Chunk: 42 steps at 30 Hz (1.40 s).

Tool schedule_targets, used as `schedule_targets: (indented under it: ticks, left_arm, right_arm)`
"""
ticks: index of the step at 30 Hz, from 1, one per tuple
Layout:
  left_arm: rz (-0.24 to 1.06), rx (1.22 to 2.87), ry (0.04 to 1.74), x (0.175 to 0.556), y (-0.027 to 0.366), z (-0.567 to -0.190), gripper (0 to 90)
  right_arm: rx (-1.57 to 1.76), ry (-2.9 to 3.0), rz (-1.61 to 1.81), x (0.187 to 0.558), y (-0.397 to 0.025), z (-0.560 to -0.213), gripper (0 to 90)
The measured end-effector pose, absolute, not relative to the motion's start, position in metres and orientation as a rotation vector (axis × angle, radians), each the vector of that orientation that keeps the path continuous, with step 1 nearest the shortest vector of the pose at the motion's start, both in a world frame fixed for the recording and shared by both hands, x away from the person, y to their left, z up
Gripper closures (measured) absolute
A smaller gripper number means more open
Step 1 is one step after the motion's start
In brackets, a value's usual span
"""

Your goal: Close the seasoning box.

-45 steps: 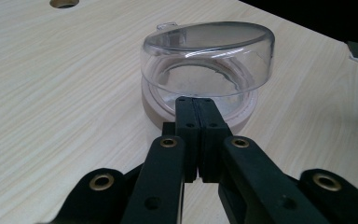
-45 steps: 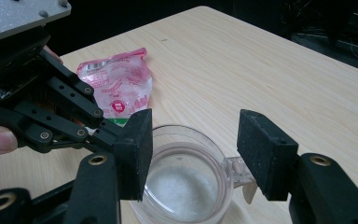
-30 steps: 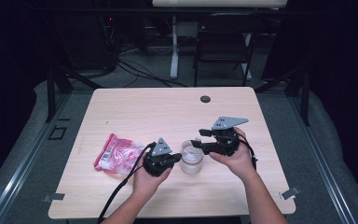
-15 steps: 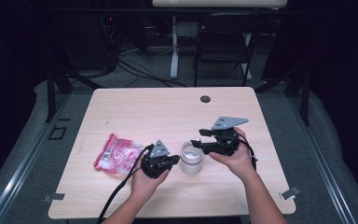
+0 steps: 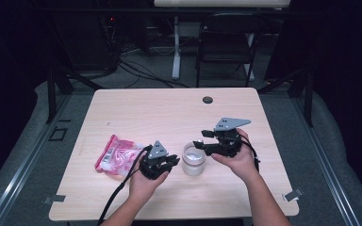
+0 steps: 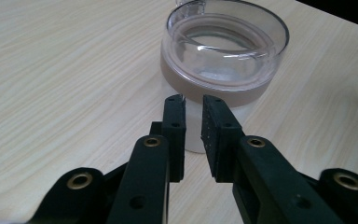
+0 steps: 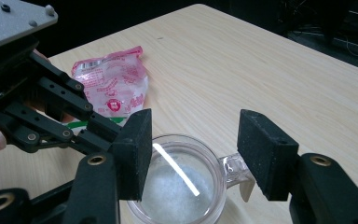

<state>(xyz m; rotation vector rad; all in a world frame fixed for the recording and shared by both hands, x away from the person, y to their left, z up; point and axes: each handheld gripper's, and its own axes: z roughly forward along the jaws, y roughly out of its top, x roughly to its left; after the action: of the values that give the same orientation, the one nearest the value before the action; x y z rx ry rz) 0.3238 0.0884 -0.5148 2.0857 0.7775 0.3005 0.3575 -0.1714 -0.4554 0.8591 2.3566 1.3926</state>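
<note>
1. Layout: we work at a wooden table (image 5: 169, 113); the clear mug (image 5: 193, 159) stands upright near the front edge, between our two hands; a pink snack bag (image 5: 118, 153) lies flat to its left, apart from it; a small dark disc (image 5: 208, 100) sits far back, not involved.
2. Mug condition: open top, handle (image 7: 237, 170) on one side; white granular stuff covers the bottom; wall looks frosted or part-filled, can't tell which.
3. L gripper (image 5: 169, 163): low, just beside the mug's left wall; in the left gripper view its jaws stand close together w/ a narrow gap, nothing between them; tips (image 6: 193, 112) point at the mug body below the rim; contact w/ the wall can't be confirmed.
4. R gripper (image 5: 199, 143): held above the mug's right side; in the right gripper view its jaws are spread wide, empty; the rim and handle lie between and below the pads (image 7: 137, 149).
5. Step in hand, as we judge it: secure the mug w/ the R gripper.
6. Procedure rec.: lower the R gripper straight; place one pad each side of the handle or the rim wall; close slowly; the plastic is smooth, so seat the pads square to avoid slip.
7. Keep the L gripper as a side stop vs. sliding; don't push, or the mug may tip and spill its contents.
8. Keep the mug upright throughout; verify grip before any lift.
</note>
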Motion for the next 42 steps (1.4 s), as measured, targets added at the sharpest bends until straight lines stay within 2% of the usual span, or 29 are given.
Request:
schedule_targets:
  ticks: [4, 14, 18, 28, 42]
  left_arm:
    - [0.317, 2.08, 0.784, 0.324, 0.096, -0.511, 74.5]
    - [0.392, 2.028, 0.843, 0.325, 0.132, -0.496, 54.9]
    - [0.423, 2.004, 0.874, 0.325, 0.149, -0.49, 49.9]
    - [0.491, 1.993, 0.941, 0.321, 0.193, -0.486, 45.4]
    - [0.533, 1.985, 1.049, 0.313, 0.241, -0.514, 43.8]
  right_arm:
    - [0.861, 2.356, 1.393, 0.358, -0.172, -0.456, 45.2]
    - [0.869, 2.352, 1.391, 0.358, -0.172, -0.456, 45.2]
    - [0.871, 2.351, 1.387, 0.358, -0.173, -0.456, 45.2]
    - [0.871, 2.346, 1.385, 0.358, -0.173, -0.456, 45.1]
    - [0.879, 2.345, 1.375, 0.359, -0.173, -0.457, 45.1]
